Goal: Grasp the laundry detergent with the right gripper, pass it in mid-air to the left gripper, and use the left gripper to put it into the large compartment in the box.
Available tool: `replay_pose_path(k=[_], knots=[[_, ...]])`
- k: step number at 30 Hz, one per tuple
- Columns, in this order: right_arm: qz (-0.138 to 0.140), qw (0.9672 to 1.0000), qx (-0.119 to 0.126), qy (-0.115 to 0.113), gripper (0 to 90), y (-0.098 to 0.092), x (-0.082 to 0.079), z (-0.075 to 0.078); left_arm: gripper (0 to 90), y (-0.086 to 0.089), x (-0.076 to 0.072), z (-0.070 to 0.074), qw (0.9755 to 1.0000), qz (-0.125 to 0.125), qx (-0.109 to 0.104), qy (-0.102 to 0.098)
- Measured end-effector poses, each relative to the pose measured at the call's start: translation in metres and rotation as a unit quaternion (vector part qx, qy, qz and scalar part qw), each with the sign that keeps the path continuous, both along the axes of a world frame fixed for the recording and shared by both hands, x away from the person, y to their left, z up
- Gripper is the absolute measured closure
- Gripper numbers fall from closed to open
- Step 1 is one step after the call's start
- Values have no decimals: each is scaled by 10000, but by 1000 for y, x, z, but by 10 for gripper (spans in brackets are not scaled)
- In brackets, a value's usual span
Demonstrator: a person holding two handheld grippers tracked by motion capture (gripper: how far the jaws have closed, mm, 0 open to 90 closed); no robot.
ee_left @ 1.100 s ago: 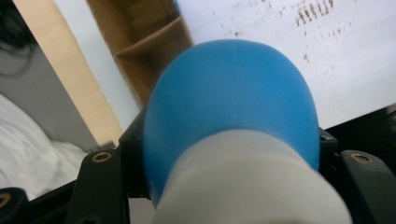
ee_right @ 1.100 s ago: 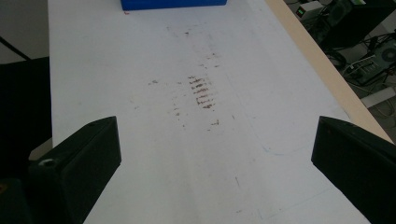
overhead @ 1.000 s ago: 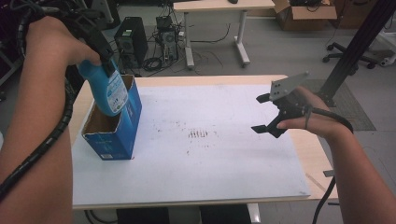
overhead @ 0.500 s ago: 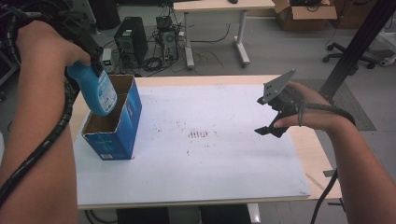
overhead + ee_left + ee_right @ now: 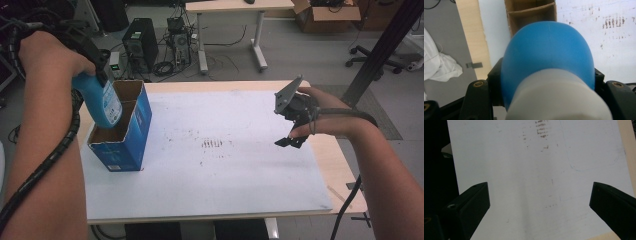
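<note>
A blue bottle (image 5: pixel 103 103) with a white cap is clamped in my left gripper (image 5: pixel 92 80), which is shut on it near the neck. The bottle hangs base down, its lower end at the mouth of an open blue cardboard box (image 5: pixel 125 145) at the left of the white sheet (image 5: pixel 225 175). In the left gripper view the bottle (image 5: pixel 546 50) sits between the jaws of the left gripper (image 5: pixel 546 75), with the box's brown divided inside (image 5: pixel 531 12) beyond. My right gripper (image 5: pixel 290 141) hovers over the sheet's right side, jaws wide apart with nothing between them (image 5: pixel 537 202).
The wooden table (image 5: pixel 345 175) shows past the sheet at the right and left edges. Behind the table are a computer tower (image 5: pixel 140 42), cables, another table (image 5: pixel 230 7) and a black post (image 5: pixel 380 55). White cloth (image 5: pixel 439 65) lies on the floor at the left.
My left hand has brought the bottle down and a little to the left, lower into the box's mouth. The right hand has stayed almost in place.
</note>
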State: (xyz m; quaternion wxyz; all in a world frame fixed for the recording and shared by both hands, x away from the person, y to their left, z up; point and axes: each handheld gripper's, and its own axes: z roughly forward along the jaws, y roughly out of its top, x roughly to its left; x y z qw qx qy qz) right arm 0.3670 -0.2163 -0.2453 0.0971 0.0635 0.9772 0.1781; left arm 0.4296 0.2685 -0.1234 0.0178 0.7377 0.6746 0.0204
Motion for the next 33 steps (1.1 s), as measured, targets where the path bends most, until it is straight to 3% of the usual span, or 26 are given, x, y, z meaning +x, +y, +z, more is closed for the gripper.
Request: replay_pose_path(k=[7,14,22,33], knots=[[54,9997,-214,103,29,2,0,-2,384,3,3,-17,9999,65,22,86],[61,9994,-276,183,30,2,0,-1,384,6,6,-32,9999,101,-4,108],[150,9987,-411,276,30,5,2,-3,383,11,8,-60,9997,206,-43,123],[143,9987,-376,317,31,7,3,-7,383,11,9,-89,9997,196,2,165]])
